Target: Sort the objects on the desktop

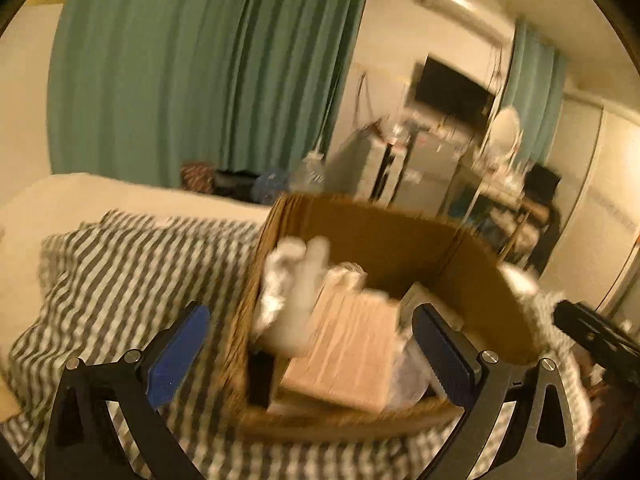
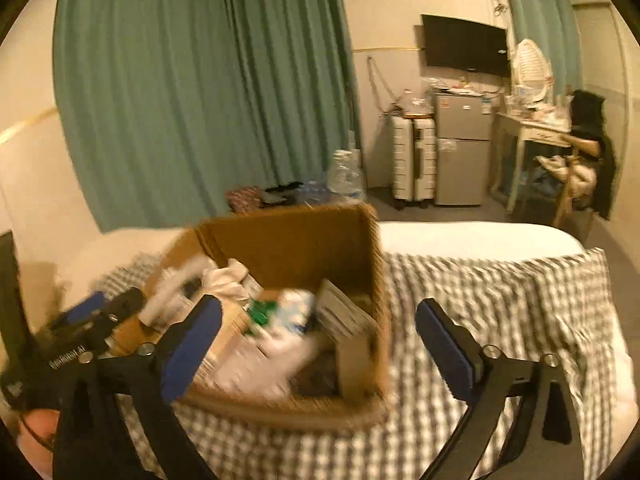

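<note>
An open cardboard box (image 1: 472, 280) sits on a striped blanket (image 1: 120, 280). It holds a flat tan package (image 1: 348, 356), white crumpled items (image 1: 288, 276) and a black object (image 1: 260, 376). My left gripper (image 1: 316, 344) is open and empty, its jaws spread in front of the box. In the right wrist view the same box (image 2: 296, 236) holds white wrappers (image 2: 272, 356), a green-printed pack (image 2: 260, 312) and a grey card (image 2: 344, 316). My right gripper (image 2: 320, 348) is open and empty over the box's right corner. The left gripper (image 2: 96, 320) shows at the left. Both views are blurred.
The box stands on a bed with a white sheet (image 2: 472, 240) and checked blanket (image 2: 500, 300). Green curtains (image 2: 200, 80) hang behind. A water bottle (image 2: 346, 176), white suitcase (image 2: 414, 160), small fridge (image 2: 462, 148), wall TV (image 2: 464, 44) and cluttered desk (image 2: 536, 128) stand beyond.
</note>
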A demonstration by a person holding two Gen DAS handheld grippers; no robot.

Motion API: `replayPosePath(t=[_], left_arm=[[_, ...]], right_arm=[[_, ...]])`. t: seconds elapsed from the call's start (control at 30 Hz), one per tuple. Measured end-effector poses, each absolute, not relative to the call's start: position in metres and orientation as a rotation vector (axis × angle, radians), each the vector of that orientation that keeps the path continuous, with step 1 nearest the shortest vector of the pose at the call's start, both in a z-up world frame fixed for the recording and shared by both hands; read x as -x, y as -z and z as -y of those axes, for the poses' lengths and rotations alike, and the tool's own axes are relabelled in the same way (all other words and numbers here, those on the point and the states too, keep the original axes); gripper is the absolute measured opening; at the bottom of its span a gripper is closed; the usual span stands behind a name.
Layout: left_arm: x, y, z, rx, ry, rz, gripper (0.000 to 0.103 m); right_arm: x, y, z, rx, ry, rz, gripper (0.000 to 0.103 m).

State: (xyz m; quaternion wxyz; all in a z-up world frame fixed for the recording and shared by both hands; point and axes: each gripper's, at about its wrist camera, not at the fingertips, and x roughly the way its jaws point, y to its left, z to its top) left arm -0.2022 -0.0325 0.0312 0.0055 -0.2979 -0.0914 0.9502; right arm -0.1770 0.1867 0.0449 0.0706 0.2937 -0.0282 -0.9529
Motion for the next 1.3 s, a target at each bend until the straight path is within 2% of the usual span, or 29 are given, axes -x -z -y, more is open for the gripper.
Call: replayPosePath(t=[0.17,0.37,0.6,0.8,1.3], left_arm=[[0.158,-0.011,0.013,1.010,-2.992,0.143,0.103],[0.130,0.006,-0.002,1.066,-3.001,0.026,0.103],[0.116,-0.009,0.000,0.892,-3.033,-0.055,0.103],[0.115,-0.012,0.002,0.893,-3.062,-0.048,0.103],[0.121,-0.001,0.023,0.941,-3.057,0.124,0.103]], right_arm=[[0.146,-0.026,-0.170,-1.004,2.822,0.023,0.103],[0.119,-0.004,-0.147,-1.060,2.868,-0.143,0.103],[0.118,0.000,-0.153,-1.079,2.873,-0.063,0.103],[0.119,-0.004,-0.155,-1.055,2.902,-0.088,0.103],[0.118,-0.001,-0.170,-1.083,2.940,-0.028,0.103]])
